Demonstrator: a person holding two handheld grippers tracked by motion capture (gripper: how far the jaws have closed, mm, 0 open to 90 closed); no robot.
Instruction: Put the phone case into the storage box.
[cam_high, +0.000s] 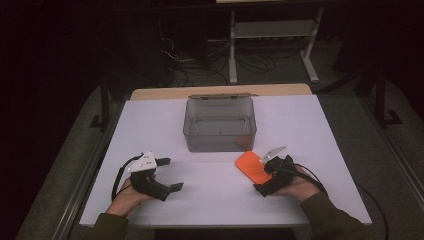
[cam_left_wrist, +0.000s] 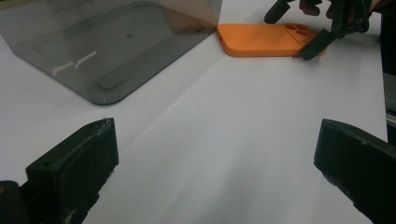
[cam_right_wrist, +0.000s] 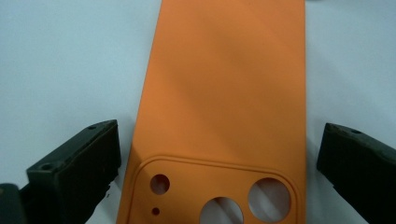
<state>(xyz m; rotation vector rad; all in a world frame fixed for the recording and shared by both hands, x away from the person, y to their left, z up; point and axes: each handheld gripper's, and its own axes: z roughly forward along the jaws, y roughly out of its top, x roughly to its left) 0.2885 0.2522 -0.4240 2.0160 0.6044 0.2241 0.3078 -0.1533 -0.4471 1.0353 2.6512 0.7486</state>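
We have our right tongs (cam_right_wrist: 219, 154) spread wide astride the orange phone case (cam_right_wrist: 224, 93), flat on the bench (cam_high: 210, 190) beside the grey box (cam_high: 220, 125), not yet gripped, while our left tongs (cam_left_wrist: 215, 172) wait open.

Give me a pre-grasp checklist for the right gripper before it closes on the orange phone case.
1. Right gripper open: ok.
2. Jaws on either side of the phone case, at its camera-hole end: ok.
3. Case lying flat on the table: ok.
4. Jaws low enough to catch the thin edges: cannot tell.
5. Container open, just beyond the case: ok.
6. Left gripper open and well off to the side: ok.
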